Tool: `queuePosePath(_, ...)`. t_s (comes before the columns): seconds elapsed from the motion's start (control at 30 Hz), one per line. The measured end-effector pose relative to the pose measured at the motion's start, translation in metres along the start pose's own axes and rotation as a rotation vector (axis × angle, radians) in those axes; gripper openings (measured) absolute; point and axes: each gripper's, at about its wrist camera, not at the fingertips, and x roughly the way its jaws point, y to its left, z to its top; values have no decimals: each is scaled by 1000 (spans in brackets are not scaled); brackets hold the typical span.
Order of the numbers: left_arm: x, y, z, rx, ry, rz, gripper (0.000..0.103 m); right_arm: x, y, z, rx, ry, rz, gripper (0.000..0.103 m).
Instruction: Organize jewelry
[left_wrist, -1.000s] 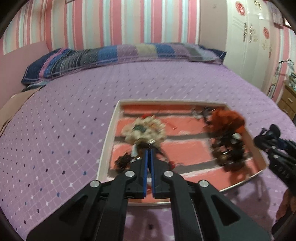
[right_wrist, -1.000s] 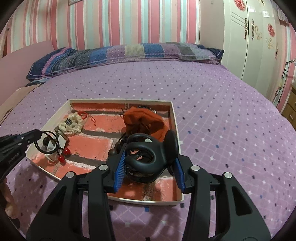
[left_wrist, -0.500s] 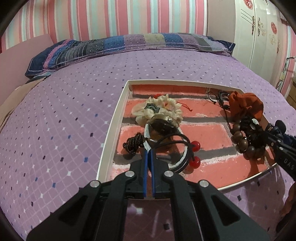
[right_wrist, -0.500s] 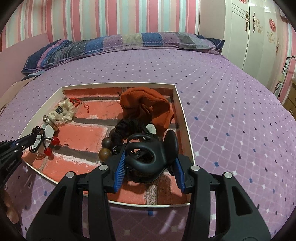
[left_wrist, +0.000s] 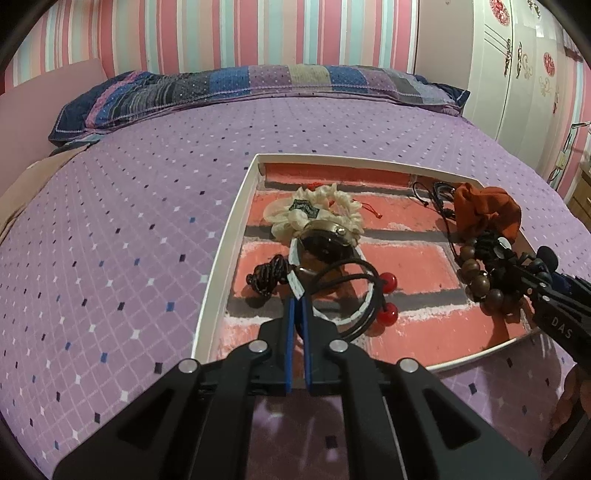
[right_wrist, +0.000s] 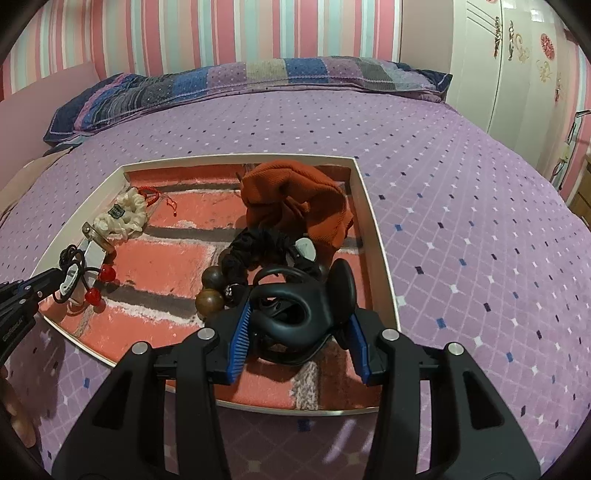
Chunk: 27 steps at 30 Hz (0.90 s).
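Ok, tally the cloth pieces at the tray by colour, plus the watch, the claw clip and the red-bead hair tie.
Cream scrunchie: 1
Black scrunchie: 1
Orange cloth: 1
Watch: 1
Claw clip, in the right gripper: 1
Red-bead hair tie, in the left gripper: 1
Total: 6

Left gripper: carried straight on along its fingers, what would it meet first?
Probably the white-strapped wristwatch just past the left gripper, whose closed tips pinch the thin black cord with red beads; depth is unclear.
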Motion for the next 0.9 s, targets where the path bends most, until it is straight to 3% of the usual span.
queuePosePath(0.1,-1,1,-2,-5,10,-6,5,0,0,0,-3,5,12,46)
queuePosePath(0.17,-3,1,-2,-6,17,0,9,-2,0,-1,-2,5,21,53)
queuePosePath(0.23,-8,0,-2,-4,7,30,36,-7,-1,-1,1,-8,31,69)
queuePosePath(0.3,-17,0,-1,-8,-22,43,60,-14,0,0,-10,-25,32,76)
queuePosePath(0.47,-48,-3,5,-15,-63,16,61,-41,-3,5,-17,-70,64,88)
queuePosePath(0.57,-78,-4,3,-16,-100,21,74,-70,-6,4,-30,-115,62,99)
queuePosePath(0.73,-132,-1,-9,-39,-158,41,93,-120,-11,-10,-58,-148,66,99)
queuePosePath(0.9,-183,0,-43,-60,-190,85,97,-164,-13,-36,-65,-175,58,99)
